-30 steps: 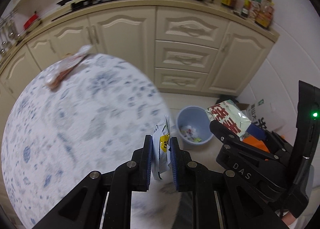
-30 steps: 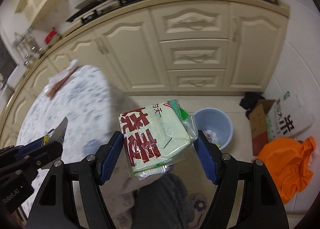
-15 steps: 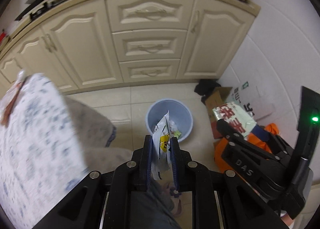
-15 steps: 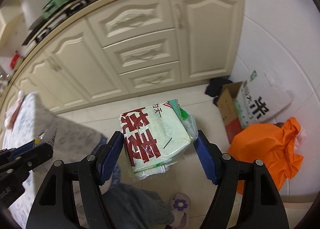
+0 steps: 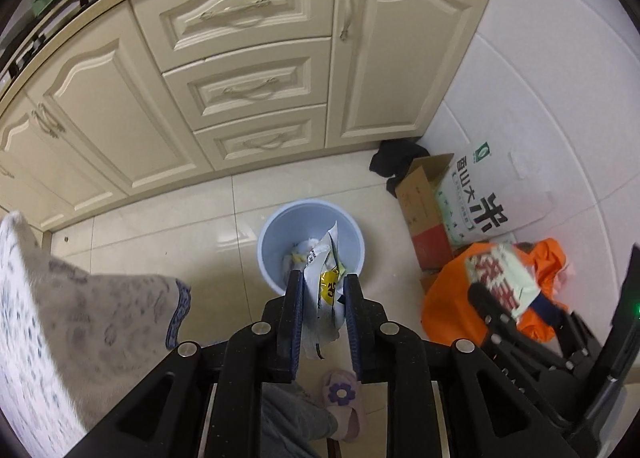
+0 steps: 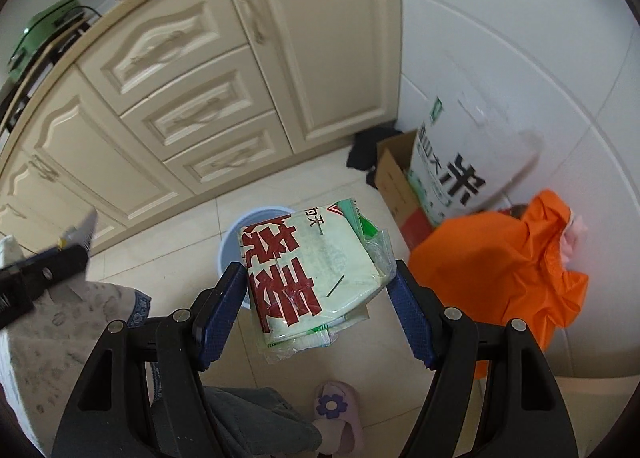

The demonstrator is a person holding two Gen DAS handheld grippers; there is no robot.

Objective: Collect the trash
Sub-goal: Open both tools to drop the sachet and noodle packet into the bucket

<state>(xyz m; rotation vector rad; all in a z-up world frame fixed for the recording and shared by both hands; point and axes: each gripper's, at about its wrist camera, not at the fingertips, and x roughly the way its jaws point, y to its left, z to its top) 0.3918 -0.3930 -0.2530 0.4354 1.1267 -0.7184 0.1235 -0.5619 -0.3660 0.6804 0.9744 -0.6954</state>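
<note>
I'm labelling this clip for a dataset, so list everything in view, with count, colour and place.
wrapper: one, white and yellow, in left gripper above the bin
packet: one, pale green with red characters, in right gripper
bin: one, light blue, on the floor, trash inside
cardboard box: one, brown, by the wall
sack: one, white, in the box
orange bag: one, on the floor
cabinets: cream, behind the bin
tablecloth: one, blue floral, left
slipper: one, pink, on person's foot
left gripper: shut
right gripper: shut

left gripper [image 5: 320, 298] pointing down, jaws clamped narrow, right gripper [image 6: 316, 298] jaws clamped wide
</note>
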